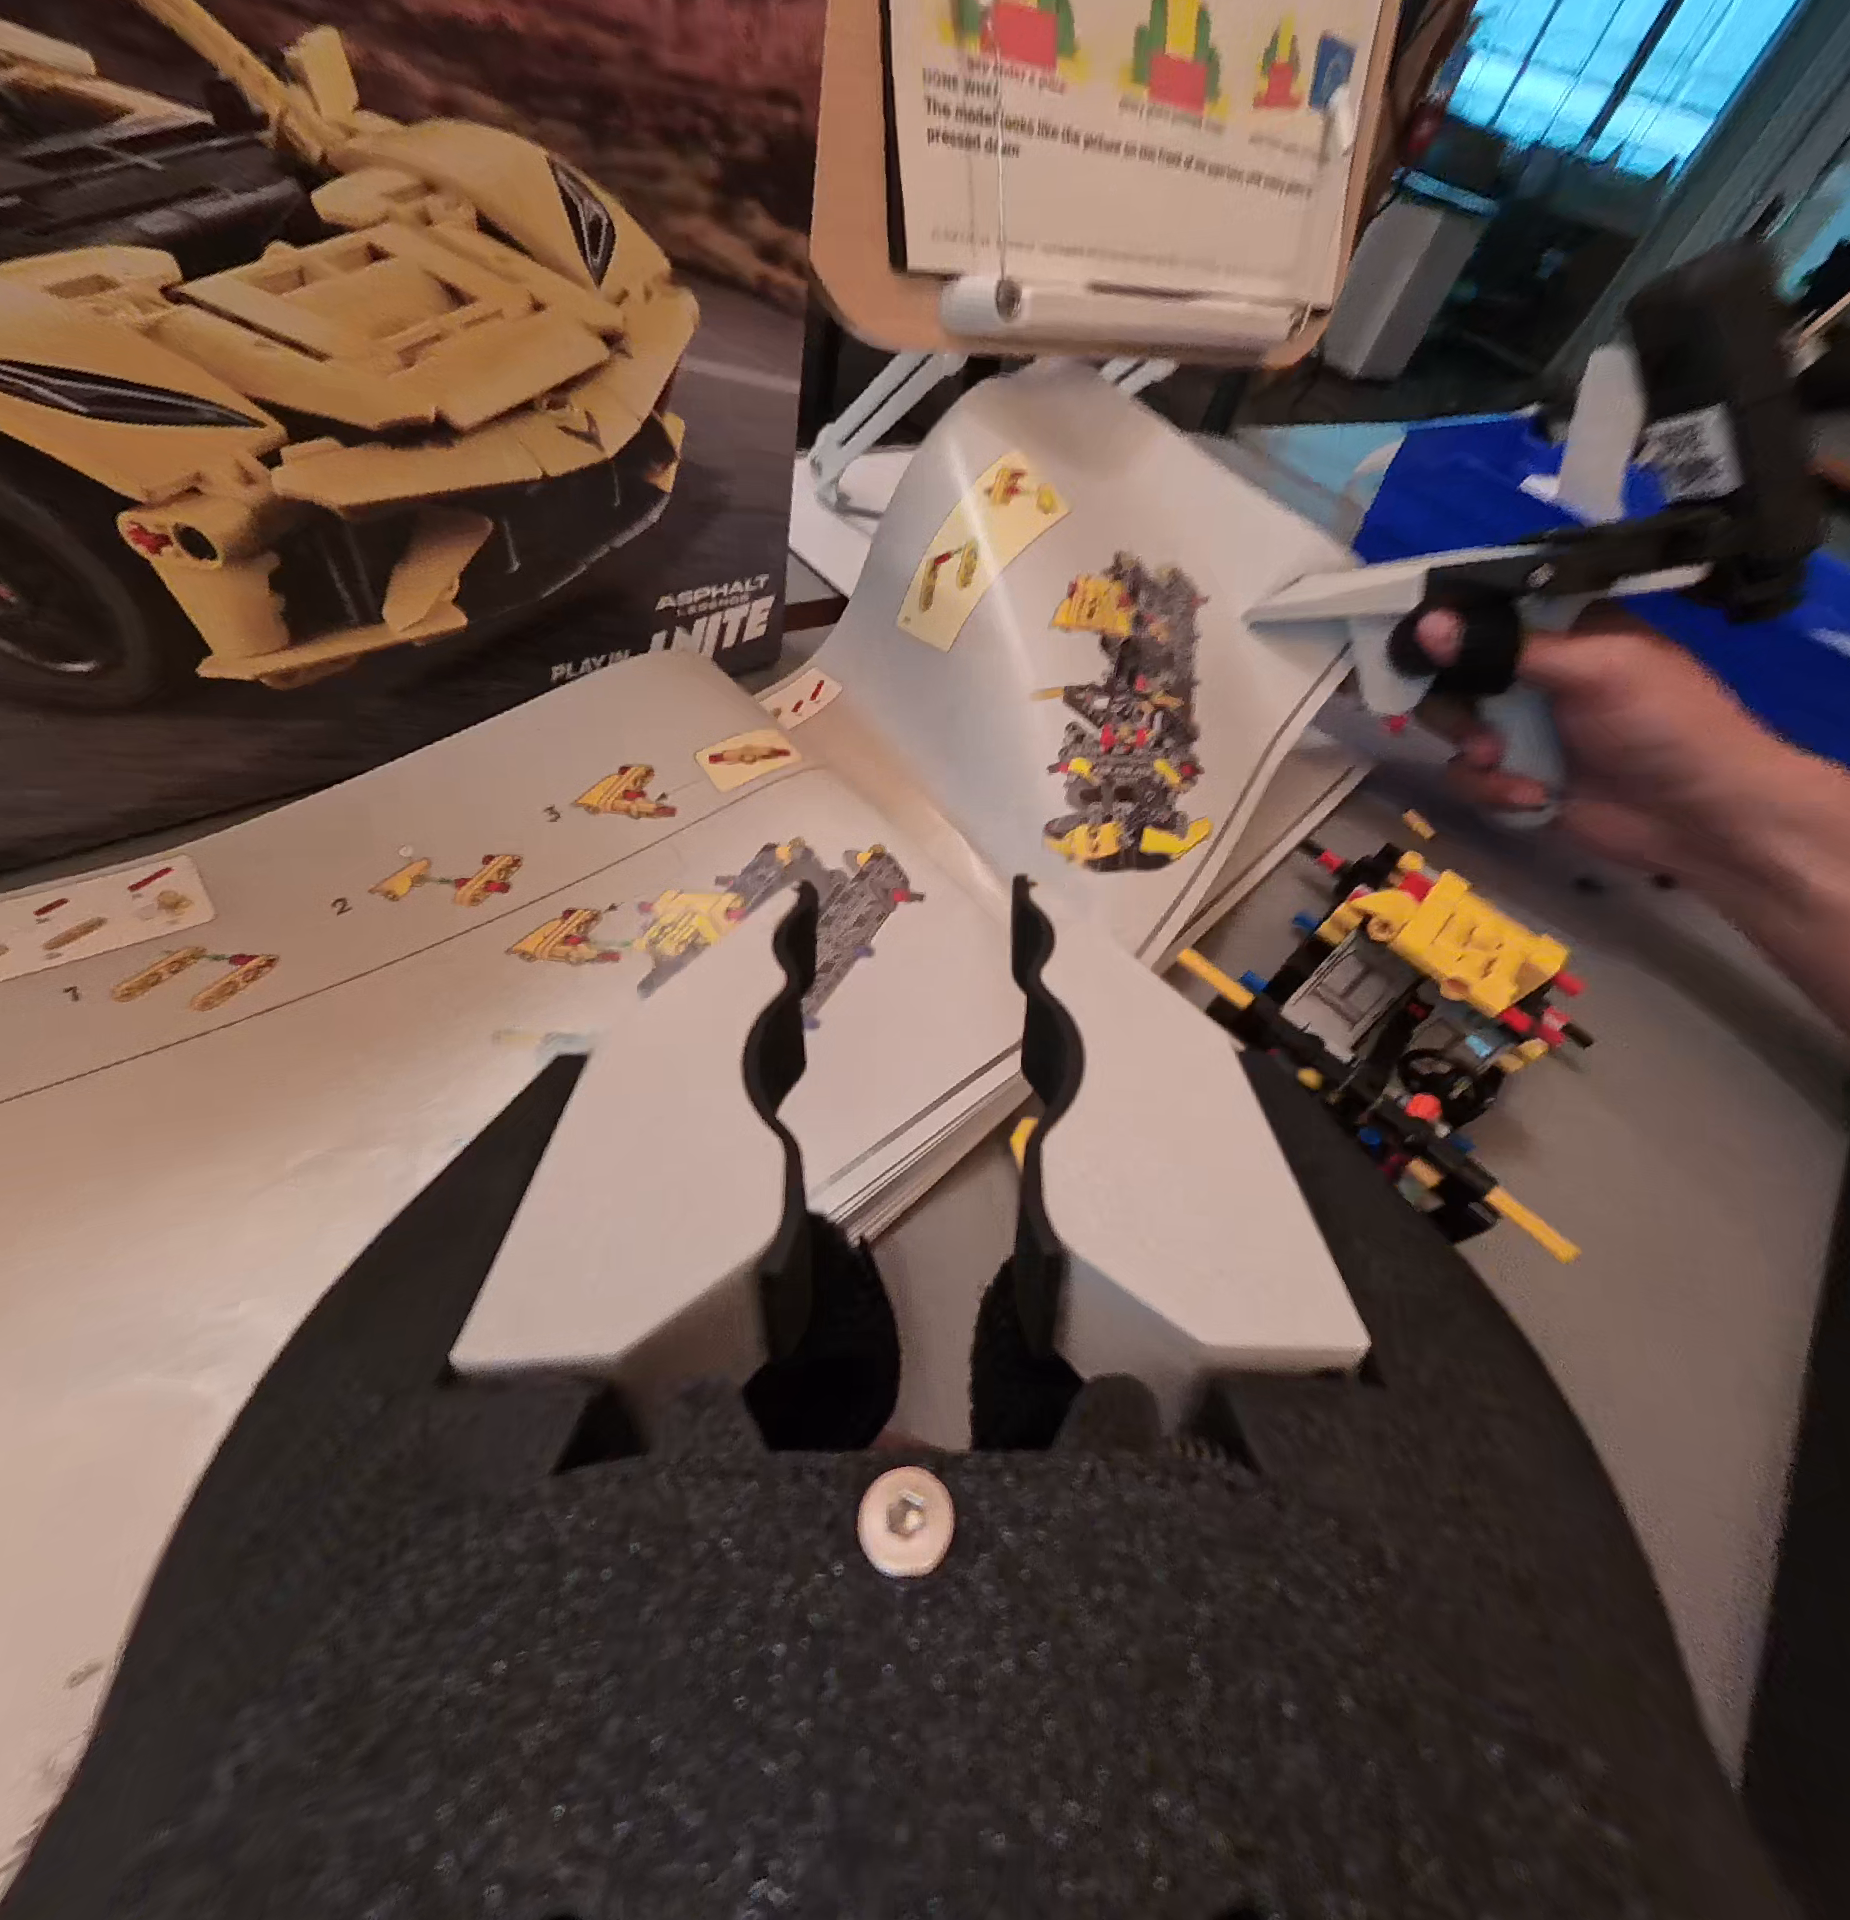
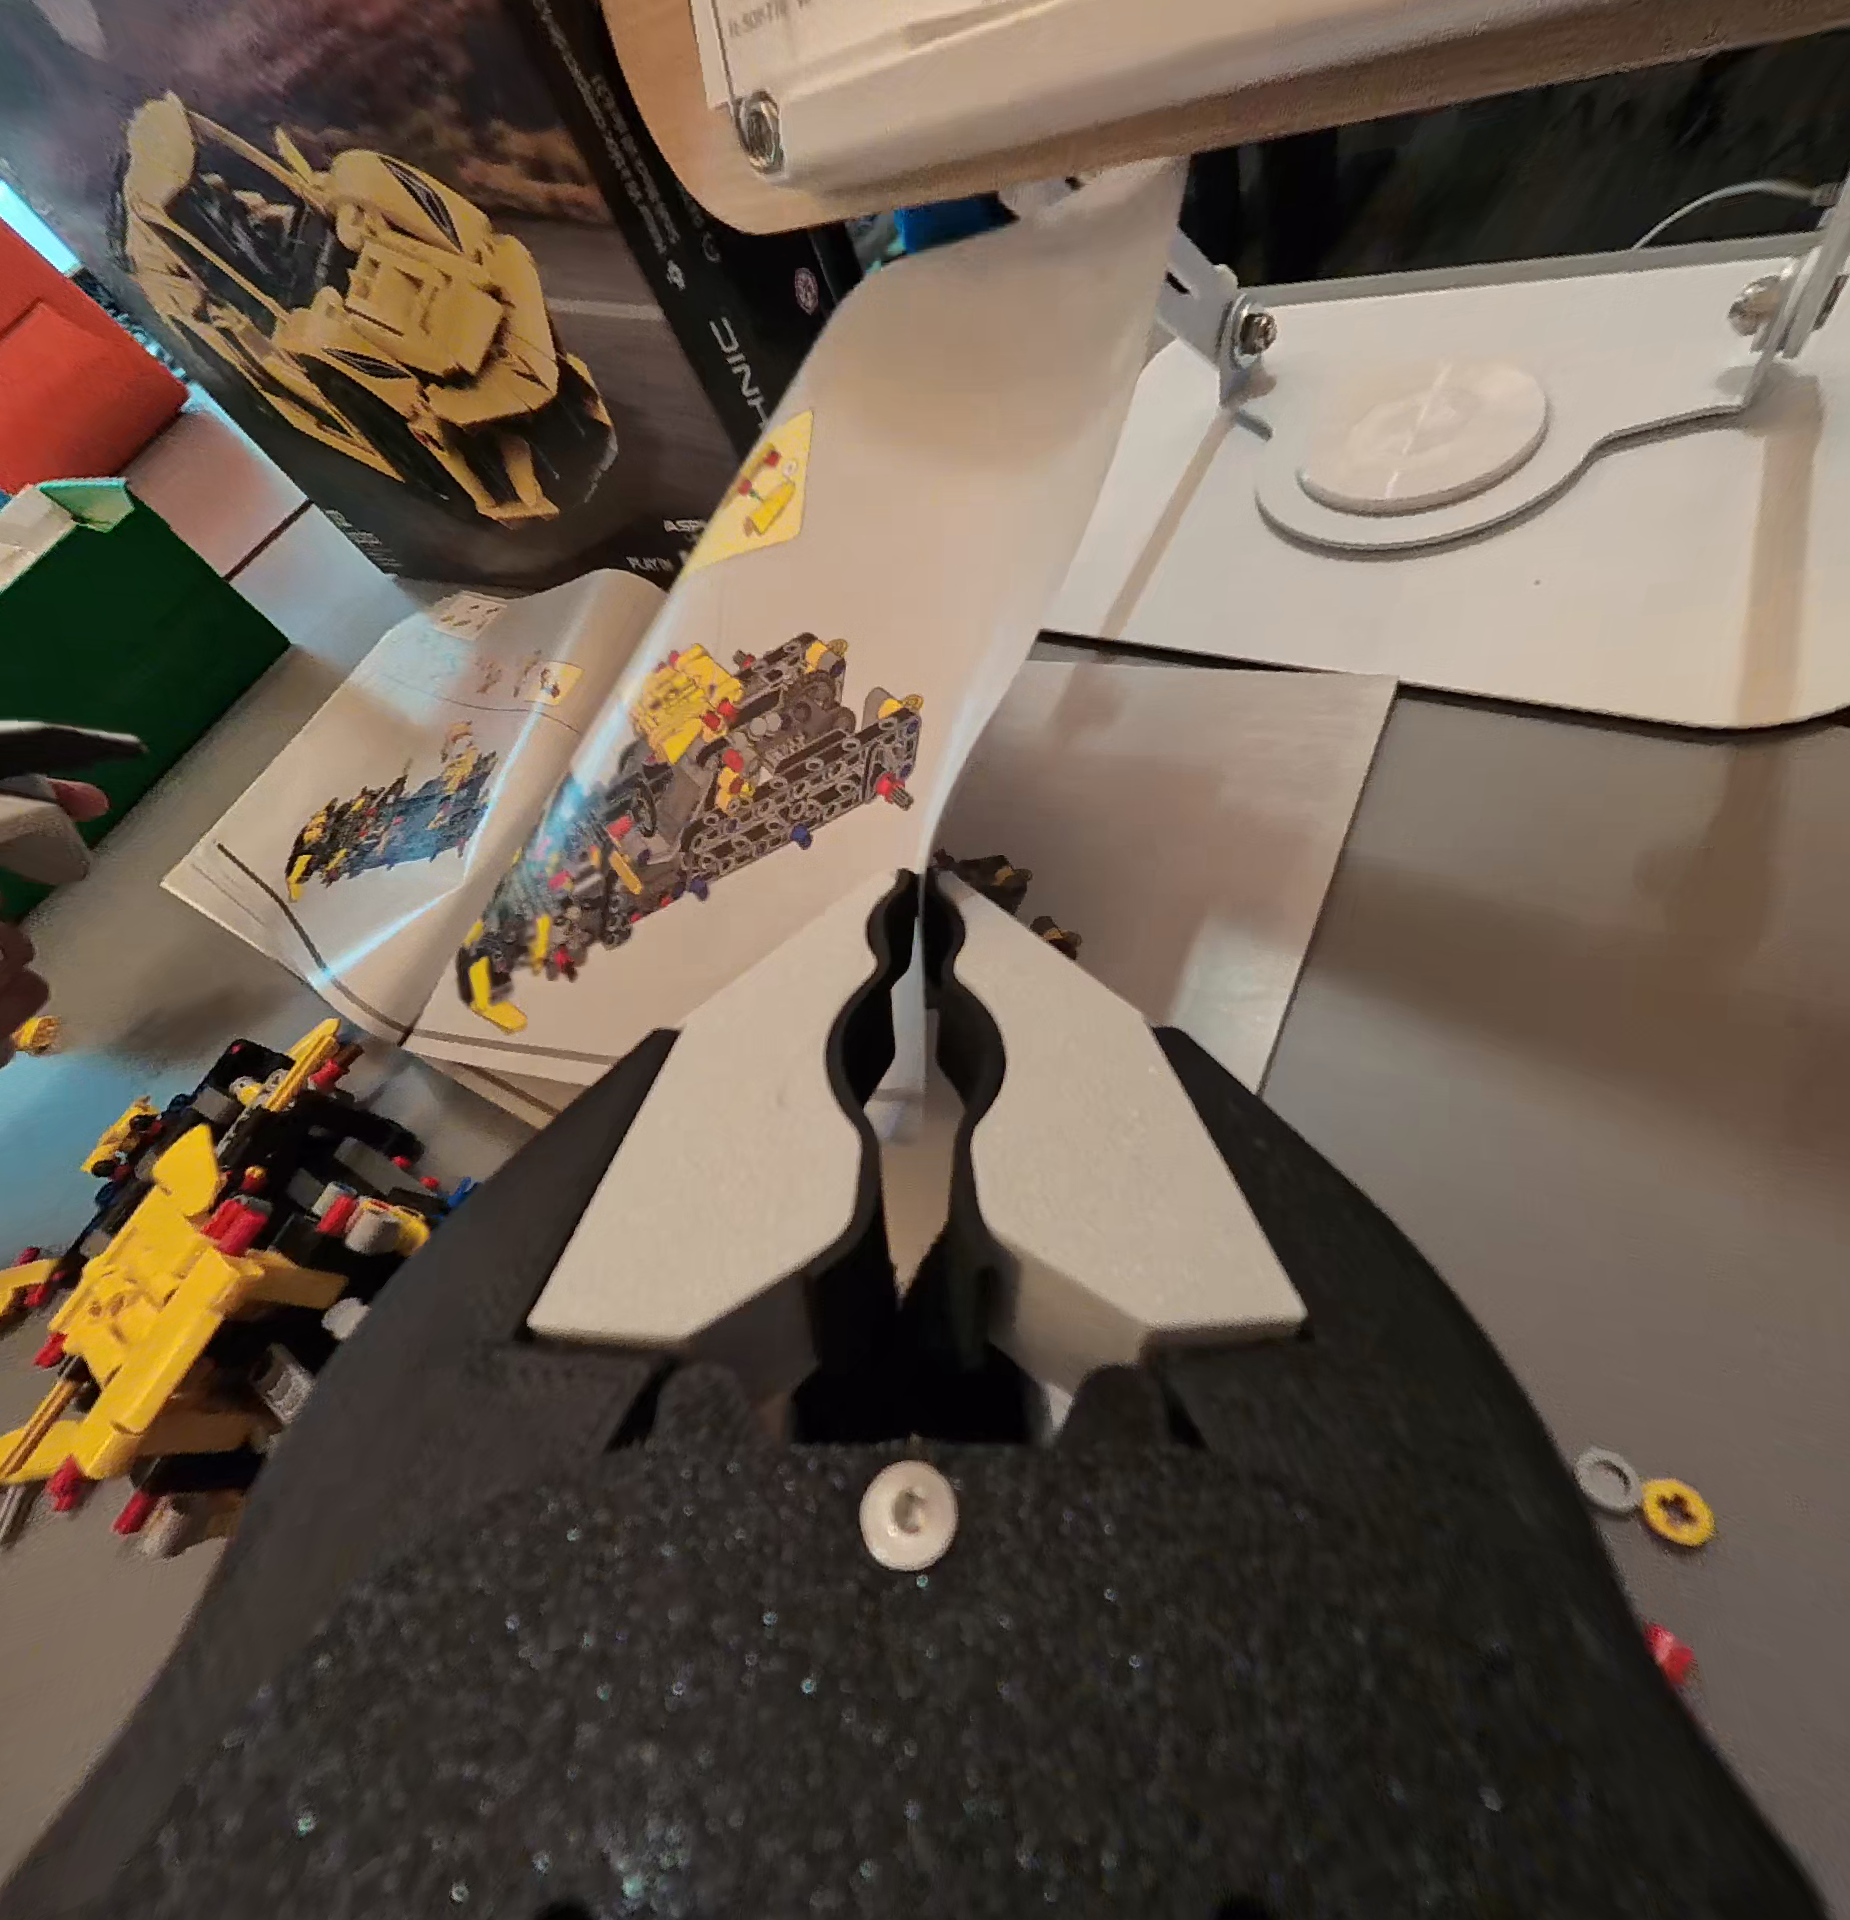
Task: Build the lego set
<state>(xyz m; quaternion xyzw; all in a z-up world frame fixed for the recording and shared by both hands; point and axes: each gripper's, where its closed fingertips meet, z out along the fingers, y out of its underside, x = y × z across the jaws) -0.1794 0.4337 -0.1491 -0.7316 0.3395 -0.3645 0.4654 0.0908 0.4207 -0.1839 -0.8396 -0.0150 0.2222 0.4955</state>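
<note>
Glossy white paper page [image 2: 900,540] of the open instruction booklet [image 1: 485,935] is pinched at its edge between the clenched jaws of the right gripper [image 2: 919,894], lifted and curling upward. Step in hand, as I judge it: turning to the next build page, not assembling. Left gripper [image 1: 913,904] hovers above the booklet's left page, jaws released, nothing between them.

Half-built yellow and black brick car chassis [image 1: 1420,1018] sits on the grey worktop [image 2: 1523,987], just beside the booklet, untouched. Loose small parts near the right gripper: grey ring [image 2: 1607,1481], yellow ring [image 2: 1677,1512], red pin [image 2: 1669,1652].

Next move likely calls for carrying the page over the spine, letting go, flattening it, then reading off the parts needed.

Writing: large dark cardboard set box with a yellow sports car picture [image 1: 329,364] carries printed branding; a clipped white sheet on a wooden board [image 1: 1108,125] carries text lines. Not transcribed
</note>
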